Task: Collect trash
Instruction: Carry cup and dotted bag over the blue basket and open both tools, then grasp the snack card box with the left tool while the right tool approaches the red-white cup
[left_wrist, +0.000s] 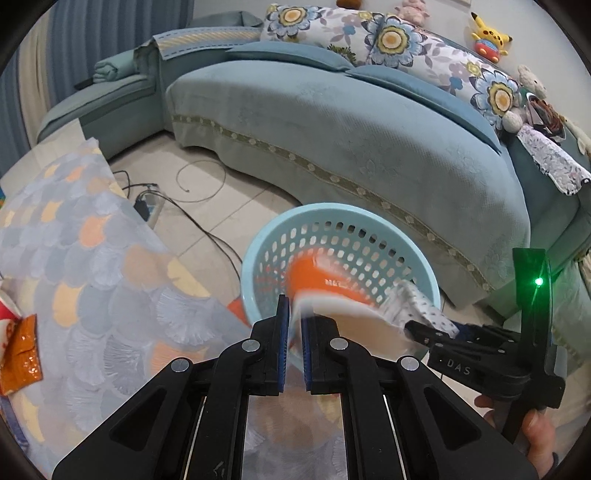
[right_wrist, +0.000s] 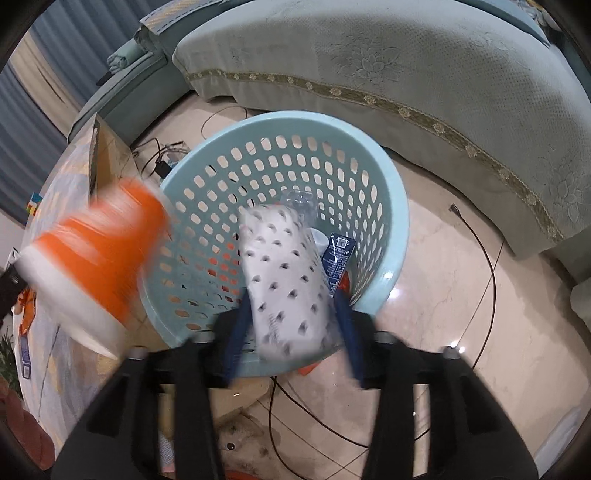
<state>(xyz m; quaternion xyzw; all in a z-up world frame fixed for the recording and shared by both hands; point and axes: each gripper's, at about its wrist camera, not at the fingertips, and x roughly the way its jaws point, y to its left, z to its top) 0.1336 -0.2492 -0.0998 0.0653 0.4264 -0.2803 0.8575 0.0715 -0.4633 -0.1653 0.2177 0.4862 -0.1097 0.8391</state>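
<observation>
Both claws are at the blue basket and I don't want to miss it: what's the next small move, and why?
Probably open the left claw: it is shut on the orange-and-white cup, which hangs over the blue basket's opening. The right claw stands open around the dotted white packet, also over the basket.

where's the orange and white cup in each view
Left wrist view: the orange and white cup sits at centre, low, pinched at its rim by the left gripper, over the basket.
Right wrist view: the cup is at the left edge, blurred, beside the basket.
Shared landmark: the light blue perforated basket.
</observation>
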